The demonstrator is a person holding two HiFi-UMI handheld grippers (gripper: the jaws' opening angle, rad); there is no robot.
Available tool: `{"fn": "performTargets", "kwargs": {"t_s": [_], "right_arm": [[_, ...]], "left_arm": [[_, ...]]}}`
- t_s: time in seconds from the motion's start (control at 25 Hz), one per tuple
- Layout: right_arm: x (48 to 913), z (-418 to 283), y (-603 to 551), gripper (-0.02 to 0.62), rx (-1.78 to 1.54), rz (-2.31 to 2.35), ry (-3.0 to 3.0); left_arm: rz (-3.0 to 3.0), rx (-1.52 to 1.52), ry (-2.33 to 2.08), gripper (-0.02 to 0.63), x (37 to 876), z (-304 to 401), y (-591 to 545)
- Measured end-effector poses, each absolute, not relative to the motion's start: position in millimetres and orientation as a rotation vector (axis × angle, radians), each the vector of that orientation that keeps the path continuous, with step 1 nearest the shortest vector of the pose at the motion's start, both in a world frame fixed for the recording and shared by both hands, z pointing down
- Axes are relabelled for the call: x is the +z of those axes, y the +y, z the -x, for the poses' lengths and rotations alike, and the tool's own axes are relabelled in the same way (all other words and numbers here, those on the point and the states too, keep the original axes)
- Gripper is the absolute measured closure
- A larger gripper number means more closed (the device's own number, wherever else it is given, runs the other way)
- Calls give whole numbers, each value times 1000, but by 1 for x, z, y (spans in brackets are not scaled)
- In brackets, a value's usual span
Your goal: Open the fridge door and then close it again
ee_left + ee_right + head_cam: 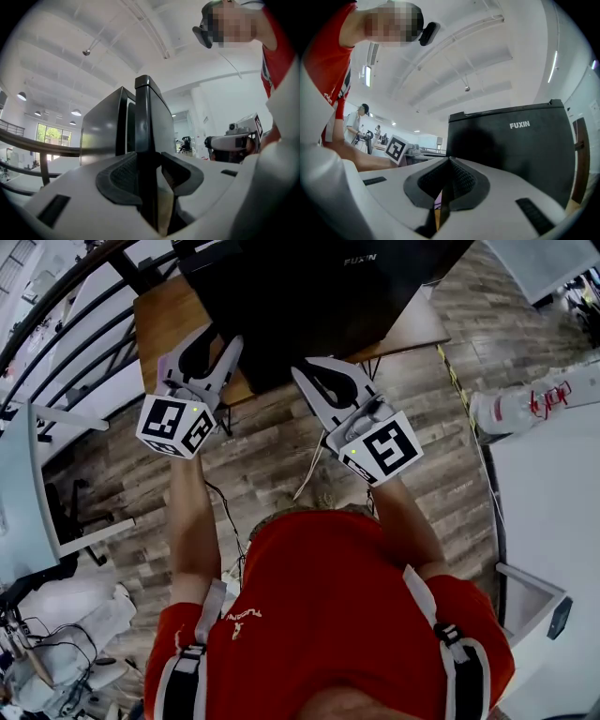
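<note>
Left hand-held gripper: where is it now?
Head view, left side: the left hand-held gripper is at the black fridge, at its left corner, above the wooden table.

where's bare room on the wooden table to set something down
Bare wood on the table left of the fridge, and a corner to its right. The front is crowded: the left gripper grips the fridge door edge, the right gripper hangs shut beside it.

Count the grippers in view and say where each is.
2. The left gripper is at the fridge's left front corner, jaws clamped on its door edge. The right gripper, shut and empty, points at the fridge front. None seems hidden.
</note>
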State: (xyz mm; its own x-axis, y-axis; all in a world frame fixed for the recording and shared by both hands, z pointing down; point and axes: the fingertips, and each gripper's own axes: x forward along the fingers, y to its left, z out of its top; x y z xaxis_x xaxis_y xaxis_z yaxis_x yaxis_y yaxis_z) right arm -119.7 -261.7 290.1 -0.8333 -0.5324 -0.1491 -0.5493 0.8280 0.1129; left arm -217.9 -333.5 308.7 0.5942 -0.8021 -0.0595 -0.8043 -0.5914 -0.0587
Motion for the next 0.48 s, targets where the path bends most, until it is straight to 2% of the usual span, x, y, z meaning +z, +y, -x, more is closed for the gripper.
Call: {"fn": "performTargets", "kwargs": {"t_s": [0.48], "right_arm": [[297, 112, -231, 569, 235, 947, 2892]], "left_arm": [[2762, 78, 1292, 468, 308, 184, -269]]}}
